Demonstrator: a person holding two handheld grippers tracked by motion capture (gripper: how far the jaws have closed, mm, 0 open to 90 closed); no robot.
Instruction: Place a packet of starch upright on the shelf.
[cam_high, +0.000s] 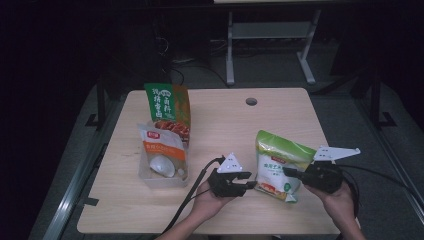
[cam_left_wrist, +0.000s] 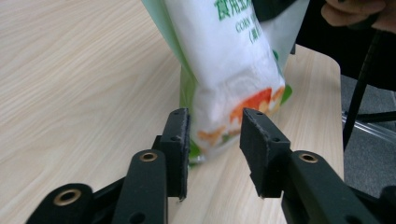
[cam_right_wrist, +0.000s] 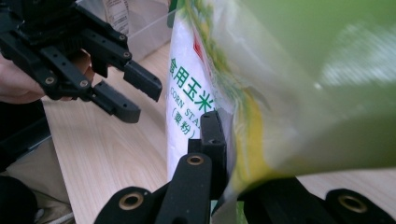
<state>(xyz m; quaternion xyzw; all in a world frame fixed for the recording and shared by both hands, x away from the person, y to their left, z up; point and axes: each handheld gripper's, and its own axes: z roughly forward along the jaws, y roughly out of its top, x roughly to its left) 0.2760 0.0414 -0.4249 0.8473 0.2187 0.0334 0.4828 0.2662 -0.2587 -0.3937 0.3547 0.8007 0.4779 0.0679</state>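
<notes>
High view: three food pouches are on the wooden table (cam_high: 220, 125), two of them, a green-and-orange pouch (cam_high: 168, 107) and an orange-and-white pouch (cam_high: 162, 150), standing in a clear plastic bin (cam_high: 165, 179) at the left. The third, a corn starch bag (cam_high: 277, 165) with a white front, green top, green lettering and an orange picture near its bottom, stands upright near the front right edge. The right gripper (cam_high: 295, 173) has its jaws clamped on the bag's side, while the left gripper (cam_high: 250, 180) waits with jaws parted just beside the bag's lower corner, holding nothing.
</notes>
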